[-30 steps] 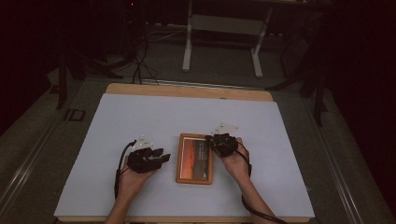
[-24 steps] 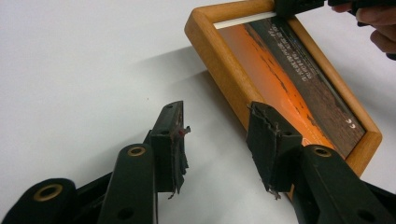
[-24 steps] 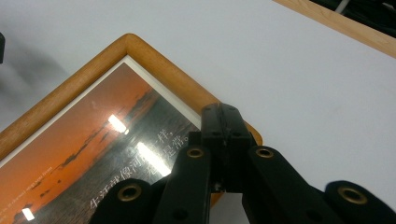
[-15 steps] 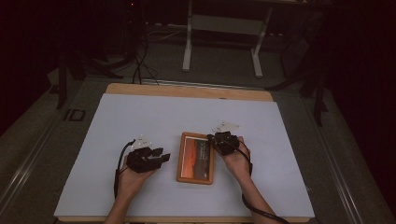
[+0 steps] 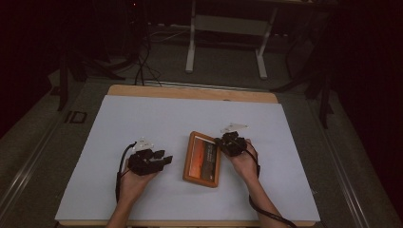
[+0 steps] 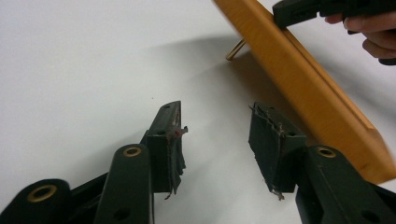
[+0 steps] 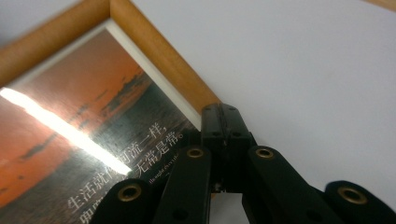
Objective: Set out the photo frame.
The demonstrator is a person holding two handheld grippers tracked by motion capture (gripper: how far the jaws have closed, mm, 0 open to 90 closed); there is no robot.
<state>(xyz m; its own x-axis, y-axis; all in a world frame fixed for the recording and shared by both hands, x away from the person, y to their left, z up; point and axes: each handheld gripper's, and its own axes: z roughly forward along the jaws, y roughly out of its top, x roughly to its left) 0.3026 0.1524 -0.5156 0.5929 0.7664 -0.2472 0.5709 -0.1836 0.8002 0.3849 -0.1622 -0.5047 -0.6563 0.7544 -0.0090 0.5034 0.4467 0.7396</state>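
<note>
Tightly pressed together, the fingers of the right gripper (image 7: 223, 122) pinch the right-hand rail of a rectangular wooden picture frame holding a glossy orange sunset print with white Chinese lettering (image 5: 202, 159), near its far corner. Across the frame, the left gripper (image 6: 217, 142) hovers with its fingers spread and holding nothing, pointed at the frame's near long edge, which looks raised off the surface, a thin brass-coloured leg (image 6: 236, 49) showing beneath it. From above, the frame sits at the middle of the white-covered counter (image 5: 142, 118) between the two hands, long axis running away from the person. The right gripper (image 5: 231, 144) touches it; the left gripper (image 5: 148, 160) waits just beside its left edge, so any steadying or second grip would likely fall leftward.
</note>
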